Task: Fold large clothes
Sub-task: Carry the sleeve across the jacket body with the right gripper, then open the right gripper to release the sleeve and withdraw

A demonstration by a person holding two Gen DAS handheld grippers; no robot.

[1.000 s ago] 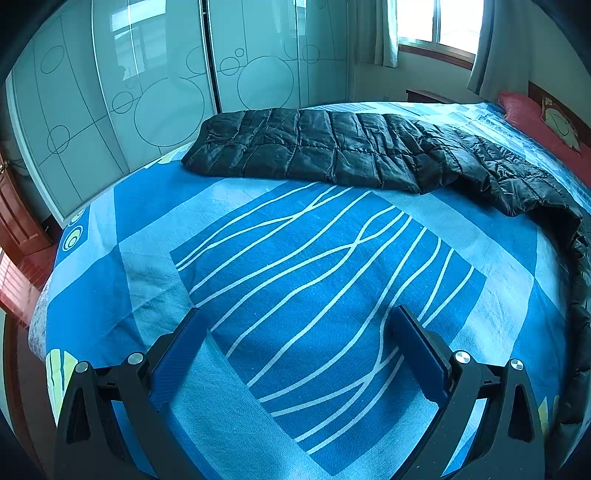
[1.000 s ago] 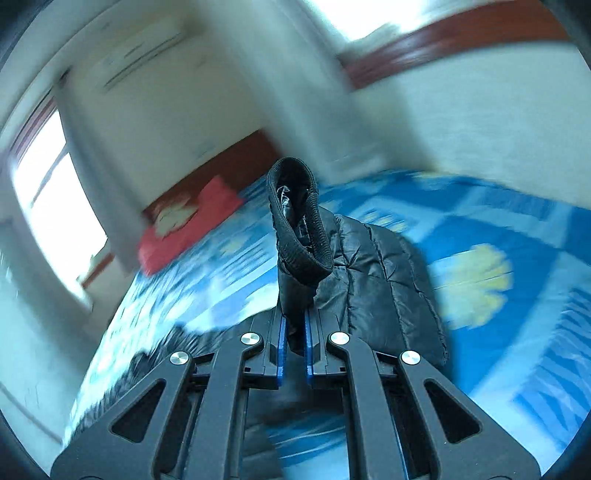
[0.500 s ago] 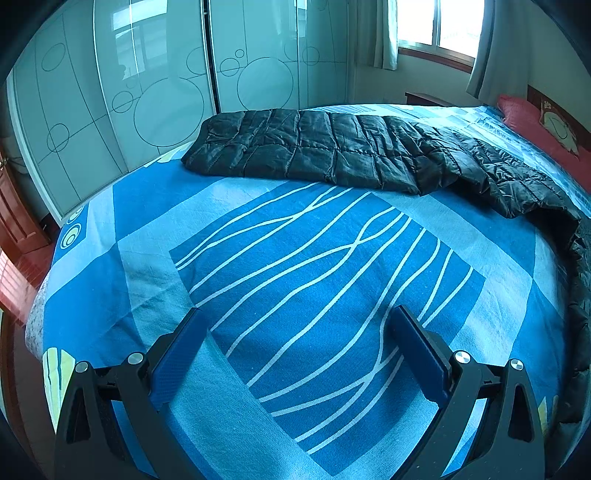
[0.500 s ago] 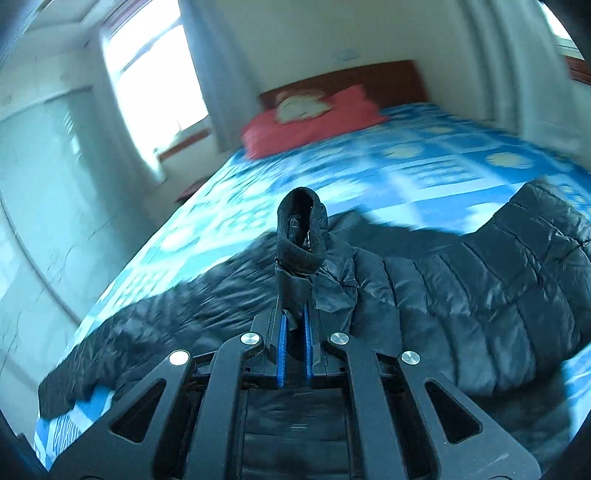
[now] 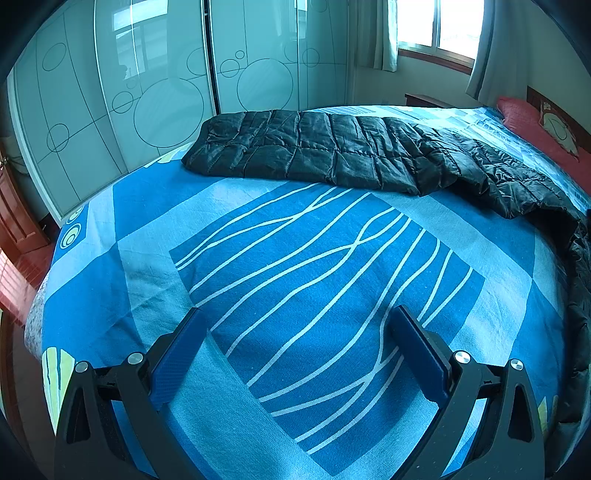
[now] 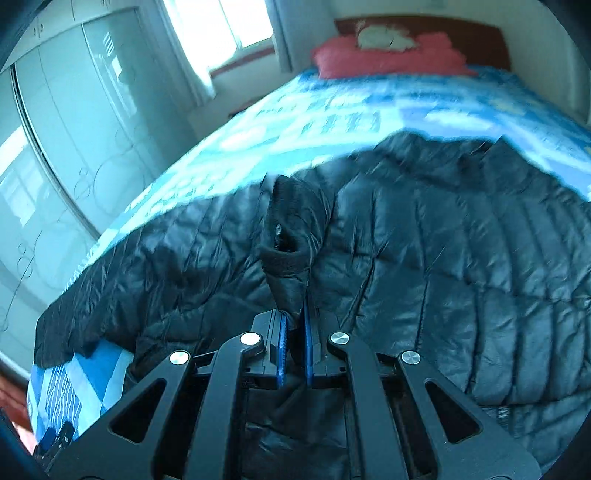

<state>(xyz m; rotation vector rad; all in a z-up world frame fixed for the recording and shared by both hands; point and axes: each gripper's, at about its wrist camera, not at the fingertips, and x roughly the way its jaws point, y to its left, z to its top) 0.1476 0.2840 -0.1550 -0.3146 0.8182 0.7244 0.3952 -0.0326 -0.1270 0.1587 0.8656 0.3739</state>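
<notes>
A long black quilted down jacket (image 5: pixel 332 155) lies across the far side of a blue patterned bedspread (image 5: pixel 303 280) and trails down the right edge. My left gripper (image 5: pixel 295 321) hovers open over bare bedspread, well short of the jacket, nothing between its fingers. In the right wrist view the jacket (image 6: pixel 443 266) fills the middle and right of the picture. My right gripper (image 6: pixel 294 325) is shut on the jacket's sleeve; the ribbed cuff (image 6: pixel 286 236) sticks up beyond the blue pads and hangs over the jacket's body.
Frosted sliding wardrobe doors (image 5: pixel 147 92) stand beyond the bed's far edge. A red pillow (image 6: pixel 388 55) and wooden headboard (image 6: pixel 491 33) sit at the bed's head, a curtained window (image 6: pixel 218 33) beside them. Red-brown floor (image 5: pixel 14 273) shows left of the bed.
The right gripper has swung round and down with the cuff, from facing the wall and pillow to hanging over the jacket's body. The left gripper has stayed still.
</notes>
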